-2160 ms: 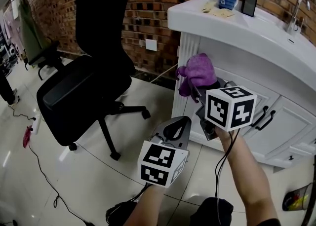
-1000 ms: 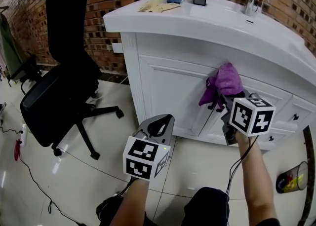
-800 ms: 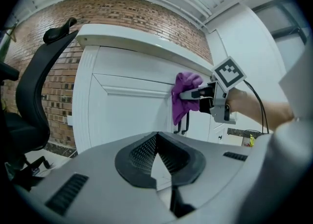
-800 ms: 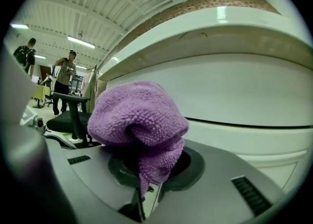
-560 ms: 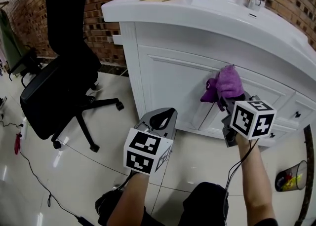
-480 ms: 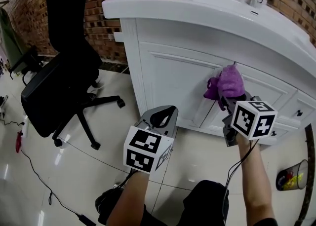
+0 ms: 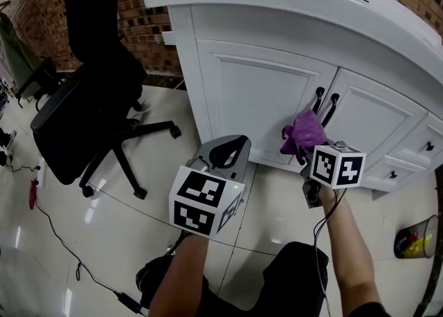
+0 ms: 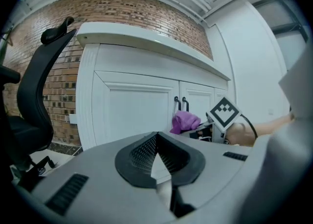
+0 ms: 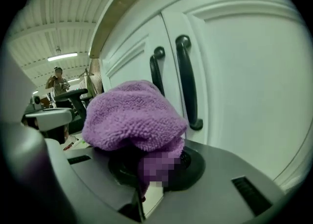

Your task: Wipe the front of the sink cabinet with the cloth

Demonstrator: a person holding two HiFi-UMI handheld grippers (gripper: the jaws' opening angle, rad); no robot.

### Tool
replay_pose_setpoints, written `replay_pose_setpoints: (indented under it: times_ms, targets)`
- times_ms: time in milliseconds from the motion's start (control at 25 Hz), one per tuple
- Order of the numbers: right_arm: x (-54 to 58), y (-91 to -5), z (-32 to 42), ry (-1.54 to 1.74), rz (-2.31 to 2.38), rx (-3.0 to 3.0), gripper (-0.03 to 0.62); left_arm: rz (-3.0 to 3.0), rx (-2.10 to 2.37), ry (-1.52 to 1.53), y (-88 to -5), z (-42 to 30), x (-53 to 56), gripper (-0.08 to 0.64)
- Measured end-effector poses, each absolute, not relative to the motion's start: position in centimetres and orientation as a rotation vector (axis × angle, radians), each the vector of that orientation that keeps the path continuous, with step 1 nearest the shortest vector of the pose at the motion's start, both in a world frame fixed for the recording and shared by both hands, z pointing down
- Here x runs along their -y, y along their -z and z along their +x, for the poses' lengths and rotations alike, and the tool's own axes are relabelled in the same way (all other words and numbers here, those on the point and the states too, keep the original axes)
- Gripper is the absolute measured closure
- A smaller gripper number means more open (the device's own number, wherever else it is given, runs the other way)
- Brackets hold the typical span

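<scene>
The purple cloth (image 7: 302, 131) bunches out of my right gripper (image 7: 309, 148), which is shut on it. It sits low against the white sink cabinet (image 7: 263, 94), just below the two black door handles (image 7: 324, 104). In the right gripper view the cloth (image 9: 132, 115) fills the jaws, with the handles (image 9: 187, 81) close behind. My left gripper (image 7: 223, 158) is shut and holds nothing, hanging back from the cabinet's left door (image 8: 132, 113). The left gripper view shows the cloth (image 8: 184, 121) and the right gripper's marker cube (image 8: 224, 113) at the doors' seam.
A black office chair (image 7: 90, 94) stands on the tiled floor to the left. A brick wall (image 7: 142, 14) runs behind it. A cable (image 7: 55, 239) trails over the floor. A bin (image 7: 417, 237) sits at the far right. A person (image 9: 58, 83) stands far off in the right gripper view.
My right gripper has carried the cloth down the cabinet front, from above the door handles to below them. The left gripper has stayed about where it was.
</scene>
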State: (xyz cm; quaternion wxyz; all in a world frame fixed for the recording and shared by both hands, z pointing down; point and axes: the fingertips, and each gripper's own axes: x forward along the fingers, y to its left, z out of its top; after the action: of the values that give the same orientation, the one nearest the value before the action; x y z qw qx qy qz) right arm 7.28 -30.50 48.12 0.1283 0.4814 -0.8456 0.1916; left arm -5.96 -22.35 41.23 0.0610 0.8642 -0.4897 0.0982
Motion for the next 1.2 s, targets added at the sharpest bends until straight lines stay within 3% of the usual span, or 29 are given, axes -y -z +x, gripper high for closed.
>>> replay_pose_setpoints:
  times_ms: [400,1200]
  targets:
    - [31.8,-58.2,7.3,-0.842,1.375,2.317,0.543,2.601,1.468,-0.327,-42.1,-6.1,22.2,0.555]
    - [32.5,-70.8,5.4,-0.920,1.317,2.121,0.542,2.565,1.427,-0.400,-45.3,-8.0,23.5,0.555]
